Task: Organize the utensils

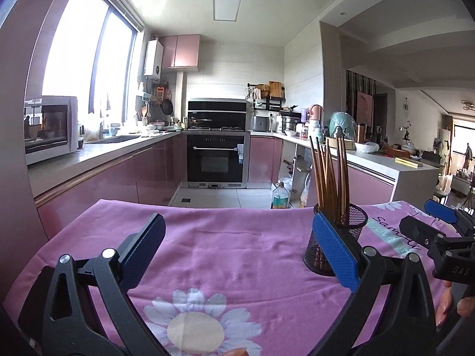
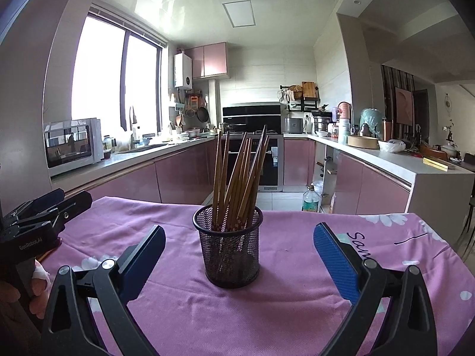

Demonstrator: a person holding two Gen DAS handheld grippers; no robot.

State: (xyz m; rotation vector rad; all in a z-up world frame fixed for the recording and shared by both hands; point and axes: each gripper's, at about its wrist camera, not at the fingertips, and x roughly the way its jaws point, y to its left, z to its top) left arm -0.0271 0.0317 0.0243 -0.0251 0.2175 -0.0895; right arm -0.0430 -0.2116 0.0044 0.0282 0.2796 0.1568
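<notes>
Chopsticks [image 2: 237,175], brown and wooden, stand bunched and fanned out in a black mesh cup [image 2: 228,252] that sits upright on a pink flowered cloth [image 2: 267,311] covering the tabletop. The sticks lean in several directions, their upper ends well above the cup's rim.

In the right wrist view the cup stands ahead of the right claw [image 2: 239,255], roughly centred between its two blue-padded fingers [image 2: 335,261], which are spread wide; neither pad touches the mesh, and nothing is pinched. At the left edge of that view the left claw's black body shows, with part of a hand [image 2: 35,293] gripping it.

In the left wrist view the left claw [image 1: 237,249] is likewise spread wide over bare cloth, holding nothing. The cup lies just behind its right-hand finger, which hides part of the mesh; whether they touch cannot be told. The right claw's blue tip enters at the far right edge.

Beyond the tabletop are pink kitchen cabinets [image 2: 178,175], a white microwave [image 2: 74,145] on the counter under a bright window [image 2: 112,77], and a black built-in oven [image 1: 216,160].
</notes>
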